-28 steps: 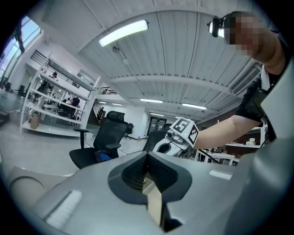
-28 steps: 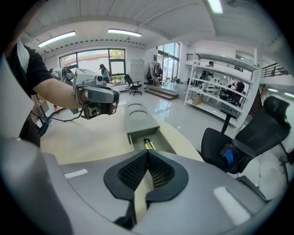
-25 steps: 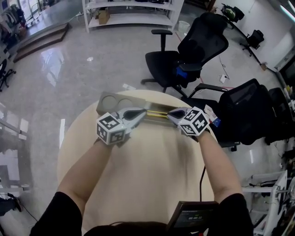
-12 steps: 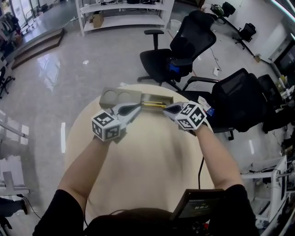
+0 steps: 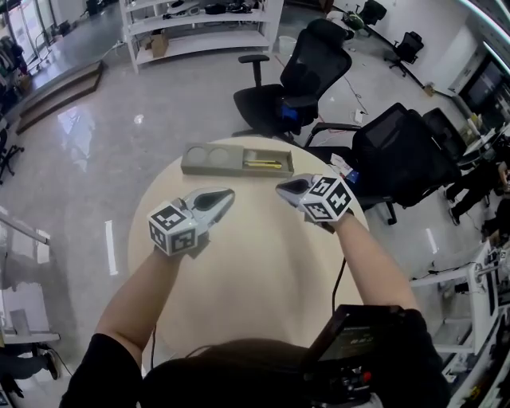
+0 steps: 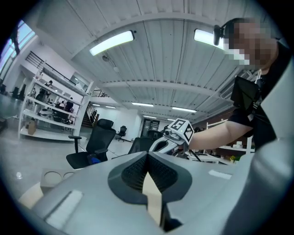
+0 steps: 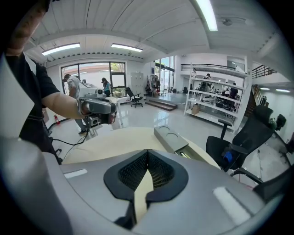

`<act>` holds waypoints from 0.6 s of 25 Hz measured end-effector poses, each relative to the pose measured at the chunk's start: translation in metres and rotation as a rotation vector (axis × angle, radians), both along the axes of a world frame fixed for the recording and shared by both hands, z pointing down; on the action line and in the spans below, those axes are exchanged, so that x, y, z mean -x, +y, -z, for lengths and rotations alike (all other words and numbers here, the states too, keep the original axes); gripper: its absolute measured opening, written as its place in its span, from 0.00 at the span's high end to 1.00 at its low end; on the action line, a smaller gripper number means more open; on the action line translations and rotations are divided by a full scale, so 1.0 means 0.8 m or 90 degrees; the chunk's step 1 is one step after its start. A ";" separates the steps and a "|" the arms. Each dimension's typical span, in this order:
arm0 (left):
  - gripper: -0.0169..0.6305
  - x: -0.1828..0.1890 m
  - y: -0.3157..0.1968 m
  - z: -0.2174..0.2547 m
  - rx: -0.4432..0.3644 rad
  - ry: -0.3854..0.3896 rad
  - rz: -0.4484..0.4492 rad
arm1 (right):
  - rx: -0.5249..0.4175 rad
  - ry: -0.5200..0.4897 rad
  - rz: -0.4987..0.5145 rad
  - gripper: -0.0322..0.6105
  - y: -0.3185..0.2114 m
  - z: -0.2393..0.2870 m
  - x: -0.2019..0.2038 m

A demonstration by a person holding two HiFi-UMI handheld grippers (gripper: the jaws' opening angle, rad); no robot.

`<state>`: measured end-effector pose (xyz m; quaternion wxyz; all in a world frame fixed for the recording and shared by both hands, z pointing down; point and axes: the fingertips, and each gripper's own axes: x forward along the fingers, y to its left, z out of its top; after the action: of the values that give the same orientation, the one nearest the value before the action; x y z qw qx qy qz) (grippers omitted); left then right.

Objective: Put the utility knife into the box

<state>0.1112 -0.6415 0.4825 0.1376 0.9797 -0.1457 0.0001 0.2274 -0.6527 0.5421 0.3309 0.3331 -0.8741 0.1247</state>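
Note:
A grey oblong box [image 5: 237, 161] lies at the far edge of the round beige table [image 5: 255, 263]. The yellow utility knife [image 5: 263, 164] lies inside its open right compartment. Both grippers hover above the table, nearer to me than the box and apart from it. My left gripper [image 5: 229, 194] is shut with nothing between its pads. My right gripper [image 5: 280, 188] is shut too, and empty. The right gripper view looks down on the box [image 7: 172, 139] with the knife [image 7: 186, 154] inside. In the left gripper view the box [image 6: 55, 176] sits low at the left.
Two black office chairs [image 5: 307, 68] [image 5: 398, 151] stand beyond the table's far right edge. White shelving [image 5: 199, 24] is at the back of the room. A dark device [image 5: 358, 343] hangs near my chest. The box's left part has two round recesses [image 5: 205, 155].
Both grippers have pulled back from the box toward me and risen, still shut. The box, with the knife in it, stays at the table's far edge.

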 end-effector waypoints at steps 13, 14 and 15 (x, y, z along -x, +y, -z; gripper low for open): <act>0.98 0.150 0.197 0.049 -0.018 -0.026 -0.088 | -0.031 -0.083 -0.058 0.93 0.164 0.078 0.118; 0.98 0.157 0.209 0.053 -0.020 -0.023 -0.087 | -0.035 -0.091 -0.061 0.93 0.179 0.082 0.122; 0.98 0.163 0.220 0.056 -0.022 -0.022 -0.082 | -0.039 -0.099 -0.062 0.93 0.193 0.087 0.125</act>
<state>-0.0191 -0.4653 0.4378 0.1175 0.9892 -0.0846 0.0230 0.1271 -0.4985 0.4728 0.2450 0.3746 -0.8833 0.1392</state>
